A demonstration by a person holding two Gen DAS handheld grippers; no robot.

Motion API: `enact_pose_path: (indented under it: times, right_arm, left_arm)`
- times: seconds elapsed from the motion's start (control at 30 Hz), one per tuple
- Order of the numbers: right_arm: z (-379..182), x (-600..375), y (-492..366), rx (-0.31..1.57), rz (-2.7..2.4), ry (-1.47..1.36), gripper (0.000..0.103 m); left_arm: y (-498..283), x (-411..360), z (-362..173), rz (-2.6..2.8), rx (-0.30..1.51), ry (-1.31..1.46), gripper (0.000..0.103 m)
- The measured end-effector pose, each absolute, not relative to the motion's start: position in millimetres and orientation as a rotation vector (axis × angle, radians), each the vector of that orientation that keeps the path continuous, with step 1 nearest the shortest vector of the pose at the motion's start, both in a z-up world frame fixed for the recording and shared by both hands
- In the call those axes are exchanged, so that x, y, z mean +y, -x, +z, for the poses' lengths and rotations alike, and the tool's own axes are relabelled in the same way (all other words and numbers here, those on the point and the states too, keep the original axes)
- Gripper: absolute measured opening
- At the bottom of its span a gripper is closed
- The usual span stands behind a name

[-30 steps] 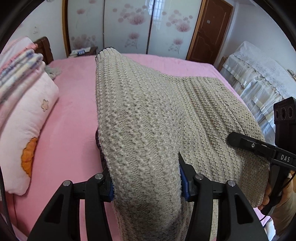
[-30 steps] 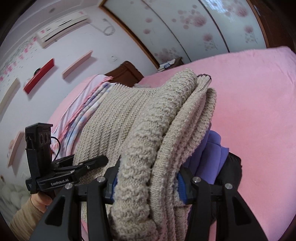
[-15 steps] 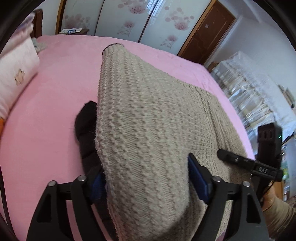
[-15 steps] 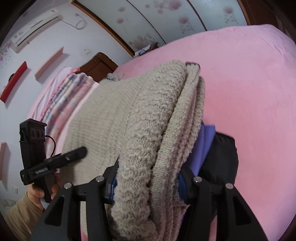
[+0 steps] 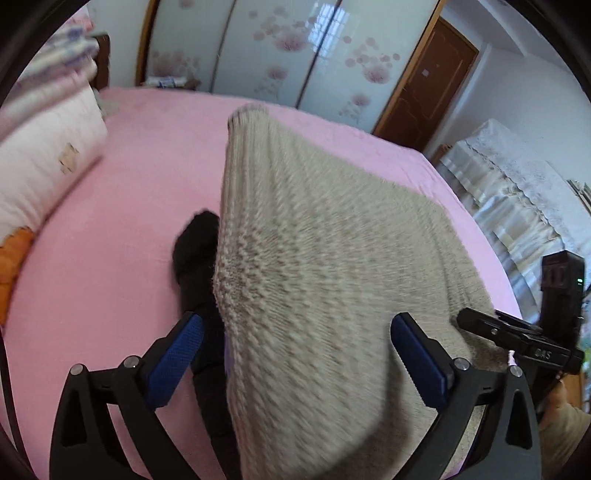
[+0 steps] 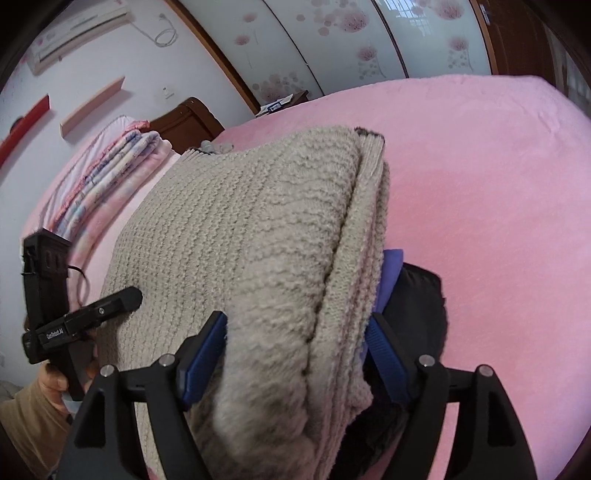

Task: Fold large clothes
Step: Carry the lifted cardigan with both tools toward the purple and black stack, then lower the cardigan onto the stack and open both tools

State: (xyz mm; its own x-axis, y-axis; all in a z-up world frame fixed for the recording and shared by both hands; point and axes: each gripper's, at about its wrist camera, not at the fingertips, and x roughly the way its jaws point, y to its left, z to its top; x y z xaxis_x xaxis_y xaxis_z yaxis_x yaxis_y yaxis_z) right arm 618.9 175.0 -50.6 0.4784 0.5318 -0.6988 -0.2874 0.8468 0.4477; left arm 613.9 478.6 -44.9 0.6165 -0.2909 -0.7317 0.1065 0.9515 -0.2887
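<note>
A home bedroom: a wide bed [image 5: 140, 206] under a pink sheet fills the room, with a stack of folded quilts [image 6: 107, 177] piled against a dark wooden headboard [image 6: 192, 122]. Sliding wardrobe doors [image 5: 280, 51] printed with pink blossoms line the far wall beside a brown wooden door [image 5: 424, 85]. An air conditioner [image 6: 77, 33] hangs above wall shelves [image 6: 92, 107].
</note>
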Motion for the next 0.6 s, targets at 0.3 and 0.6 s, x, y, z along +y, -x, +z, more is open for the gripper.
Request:
enact_pose_path:
  times: [0.3,0.6]
  right_arm:
    - [14.6,148.9,-570.5,0.803,0.491,-0.249,0.077]
    - [24.6,99.8,-501.8,0.759,0.410,-0.246,0.077]
  left_arm:
    - [-542.9,425.4,22.5,-0.126,0.771,0.141,0.102]
    - [-450.0,327.5,41.0,0.006,0.692,0.070,0.102]
